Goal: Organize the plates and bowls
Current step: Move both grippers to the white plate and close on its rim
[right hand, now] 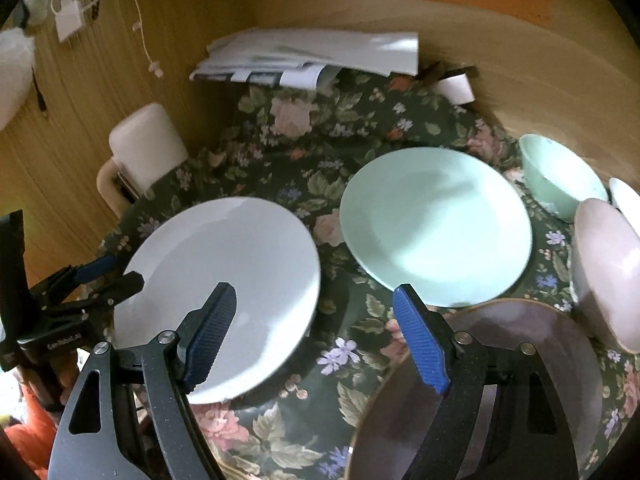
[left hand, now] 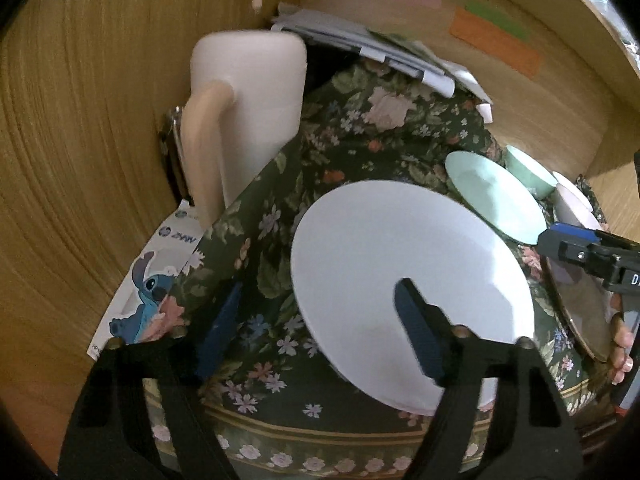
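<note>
A white plate (left hand: 400,264) (right hand: 232,280) lies on the floral cloth. My left gripper (left hand: 320,328) is open, its right finger over the plate and its left finger over the cloth; it shows at the plate's left edge in the right wrist view (right hand: 100,276). My right gripper (right hand: 316,332) is open above the cloth between the white plate and a dark brownish plate (right hand: 480,392) (left hand: 580,308). A mint green plate (right hand: 436,224) (left hand: 496,196) lies behind. A mint bowl (right hand: 560,176) (left hand: 528,172) and pale pink bowl (right hand: 608,272) stand at the right.
A white jug with a cream handle (left hand: 244,108) (right hand: 144,148) stands at the table's left by the wooden wall. A stack of papers (right hand: 312,60) (left hand: 360,44) lies at the back. A white roll (right hand: 456,86) sits at back right. A Stitch carton (left hand: 148,280) leans at the left.
</note>
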